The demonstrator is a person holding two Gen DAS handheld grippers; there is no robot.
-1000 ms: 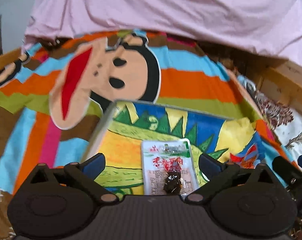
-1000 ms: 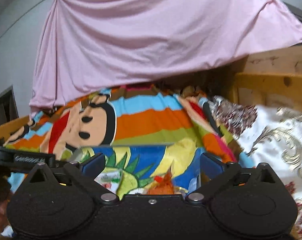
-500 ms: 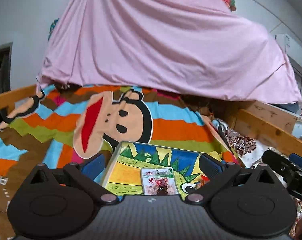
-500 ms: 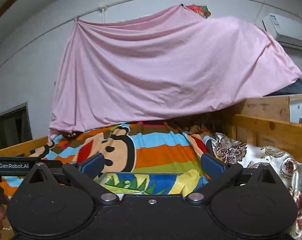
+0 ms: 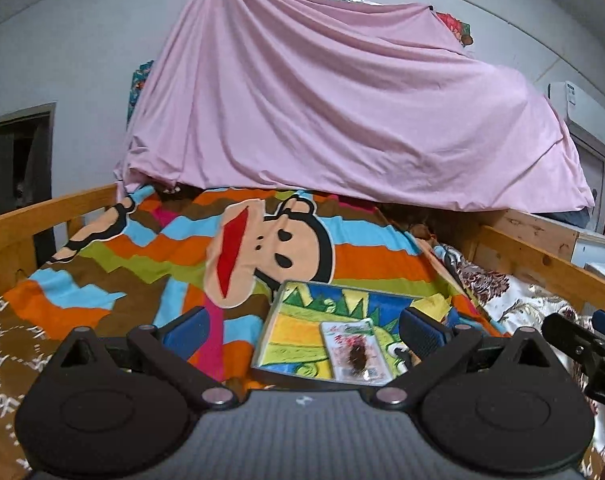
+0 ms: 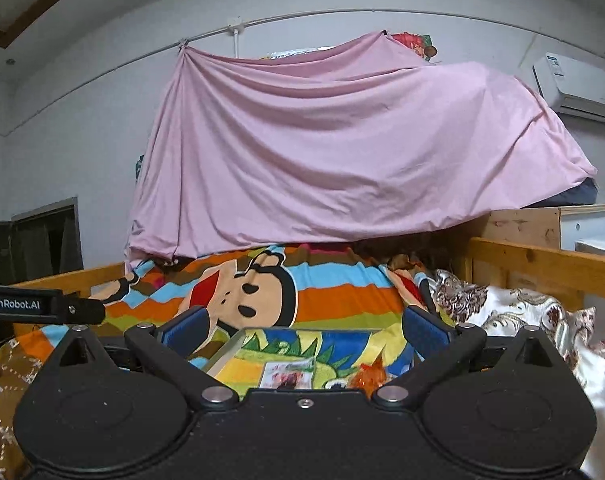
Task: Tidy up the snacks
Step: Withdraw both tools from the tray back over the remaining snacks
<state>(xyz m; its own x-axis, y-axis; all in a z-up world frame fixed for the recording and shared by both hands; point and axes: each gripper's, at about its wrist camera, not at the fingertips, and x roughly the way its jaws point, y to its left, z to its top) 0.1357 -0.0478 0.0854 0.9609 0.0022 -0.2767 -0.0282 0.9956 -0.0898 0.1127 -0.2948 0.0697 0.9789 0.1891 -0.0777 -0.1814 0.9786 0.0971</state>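
Observation:
A shallow tray (image 5: 286,332) with a bright cartoon dinosaur print lies on the striped monkey blanket (image 5: 366,260). A clear snack packet (image 5: 354,352) with red print and a dark snack inside lies flat in it. The tray (image 6: 230,354) and packet (image 6: 288,374) also show in the right wrist view, with an orange wrapper (image 6: 370,372) to the packet's right. My left gripper (image 5: 302,330) is open and empty, raised above and behind the tray. My right gripper (image 6: 304,328) is open and empty, also raised behind the tray.
A pink sheet (image 5: 342,112) hangs over the far end of the bed. Wooden rails (image 5: 30,224) run along the left and right (image 5: 542,256) sides. A floral cover (image 6: 502,308) lies to the right. The other gripper (image 5: 582,348) shows at the right edge.
Both grippers have pulled up and back from the tray, which now looks smaller and lower. The packet stays in the tray. Both stay open.

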